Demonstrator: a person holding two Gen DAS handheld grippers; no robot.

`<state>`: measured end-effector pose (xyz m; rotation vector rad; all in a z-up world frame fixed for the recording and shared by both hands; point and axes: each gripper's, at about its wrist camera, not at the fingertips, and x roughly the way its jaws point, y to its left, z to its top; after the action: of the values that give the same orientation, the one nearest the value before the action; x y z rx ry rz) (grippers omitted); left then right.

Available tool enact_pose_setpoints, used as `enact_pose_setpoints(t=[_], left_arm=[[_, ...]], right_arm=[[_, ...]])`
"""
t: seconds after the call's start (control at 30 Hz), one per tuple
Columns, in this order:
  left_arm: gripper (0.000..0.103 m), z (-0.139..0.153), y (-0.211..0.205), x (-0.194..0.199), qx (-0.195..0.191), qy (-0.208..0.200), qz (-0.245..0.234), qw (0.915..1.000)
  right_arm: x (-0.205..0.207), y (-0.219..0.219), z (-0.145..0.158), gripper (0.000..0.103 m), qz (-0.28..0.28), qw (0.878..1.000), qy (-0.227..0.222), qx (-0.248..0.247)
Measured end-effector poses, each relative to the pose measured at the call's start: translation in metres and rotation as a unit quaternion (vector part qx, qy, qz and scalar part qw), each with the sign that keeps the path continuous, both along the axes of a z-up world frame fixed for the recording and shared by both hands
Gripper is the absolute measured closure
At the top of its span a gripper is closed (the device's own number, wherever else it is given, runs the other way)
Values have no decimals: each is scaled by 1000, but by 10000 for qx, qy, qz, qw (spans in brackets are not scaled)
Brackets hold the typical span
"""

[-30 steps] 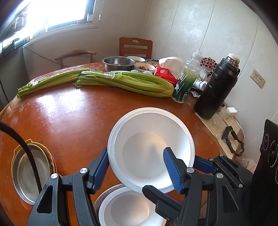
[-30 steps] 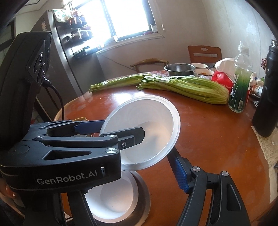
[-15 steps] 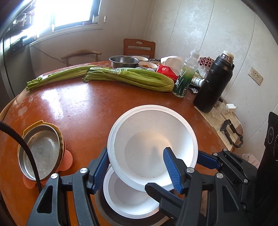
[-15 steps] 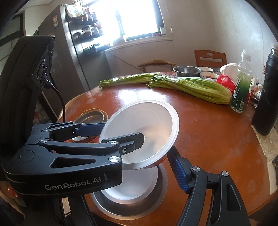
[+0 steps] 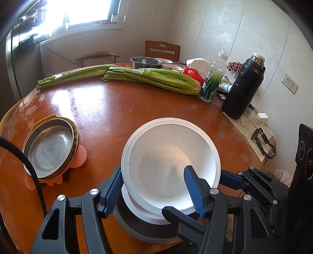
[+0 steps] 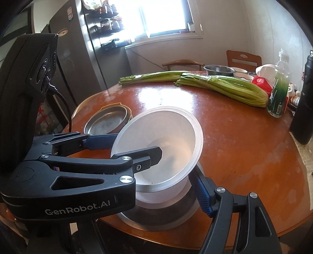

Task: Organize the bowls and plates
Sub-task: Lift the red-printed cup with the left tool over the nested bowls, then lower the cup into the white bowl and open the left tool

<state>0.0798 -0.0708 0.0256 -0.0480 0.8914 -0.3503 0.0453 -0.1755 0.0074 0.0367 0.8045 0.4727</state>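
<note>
— What surface and room are seen?

— A round, glossy brown table (image 5: 109, 109) is seen in a pale-walled room. A bright window (image 5: 88, 13) lies far ahead of the left gripper (image 5: 152, 172) and to its left, and a wooden chair (image 5: 162, 49) is set past the table's far edge. A dark refrigerator (image 6: 78, 58) stands far ahead and to the left of the right gripper (image 6: 160, 185).

— What is laid on the table?

— Well ahead of both grippers, bundles of celery (image 5: 156, 78) are laid across the table. A green bottle (image 5: 213, 82) and a black flask (image 5: 242, 86) are stood ahead and to the right. A steel dish (image 5: 49, 148) is set to the left gripper's left.

— How is the left gripper set?

— It is closed to a narrow gap on the white bowl (image 5: 172, 156): one pad is placed inside the wall, the other outside it.

— And the right one?

— Its jaws are held fairly wide (one finger is hidden behind the left gripper). A blue pad is seen against the bowl's outer wall, under the rim; whether the bowl is gripped cannot be told.

— Where is the bowl?

— It is held tilted between the two grippers, directly over a second white bowl (image 5: 137, 207), which is seated in a steel plate (image 5: 137, 228) at the table's near edge.
</note>
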Motion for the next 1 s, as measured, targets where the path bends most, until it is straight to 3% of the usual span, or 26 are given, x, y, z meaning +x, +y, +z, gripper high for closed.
enact_pose_setpoints(t=[1.0], left_arm=[[41,-20,11,-11,-34,49,206,9998]], right_arm=[[-8,1,-15,27,28,9998,60,-174]])
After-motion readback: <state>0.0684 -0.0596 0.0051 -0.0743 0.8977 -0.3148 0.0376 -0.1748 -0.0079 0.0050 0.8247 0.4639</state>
